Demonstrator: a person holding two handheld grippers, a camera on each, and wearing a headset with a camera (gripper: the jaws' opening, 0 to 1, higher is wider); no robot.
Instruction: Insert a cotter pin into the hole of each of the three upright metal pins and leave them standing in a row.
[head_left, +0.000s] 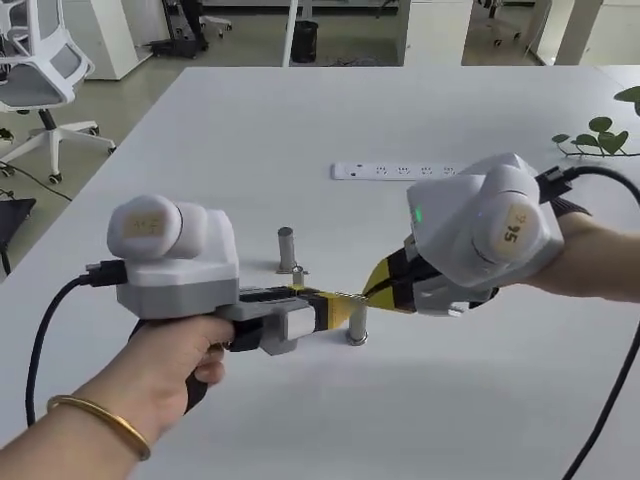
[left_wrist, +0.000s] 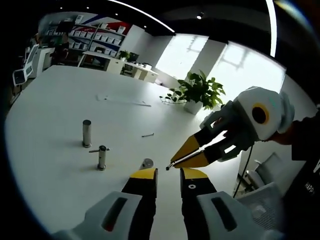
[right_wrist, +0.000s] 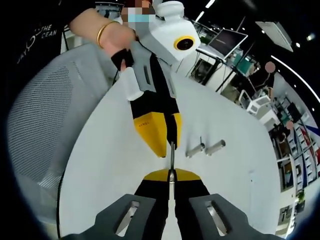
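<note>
Three metal pins stand on the white table (head_left: 200, 130). The far pin (head_left: 287, 250) (left_wrist: 87, 133) is bare. The middle pin (head_left: 297, 277) (left_wrist: 102, 157) has a cotter pin through it. The near pin (head_left: 357, 326) (left_wrist: 146, 163) stands just off my left gripper's (head_left: 335, 308) (left_wrist: 168, 172) left jaw tip; that gripper is open with nothing between its jaws. My right gripper (head_left: 372, 290) (right_wrist: 171, 176) is shut on a thin cotter pin (right_wrist: 171, 157) (left_wrist: 179, 160), which points towards the near pin's top. A spare cotter pin (left_wrist: 147, 135) lies loose on the table.
A white power strip (head_left: 395, 171) lies further back on the table. A potted plant (head_left: 600, 135) (left_wrist: 200, 92) sits at the far right edge. An office chair (head_left: 40, 80) stands off the table's left side. Cables trail from both grippers.
</note>
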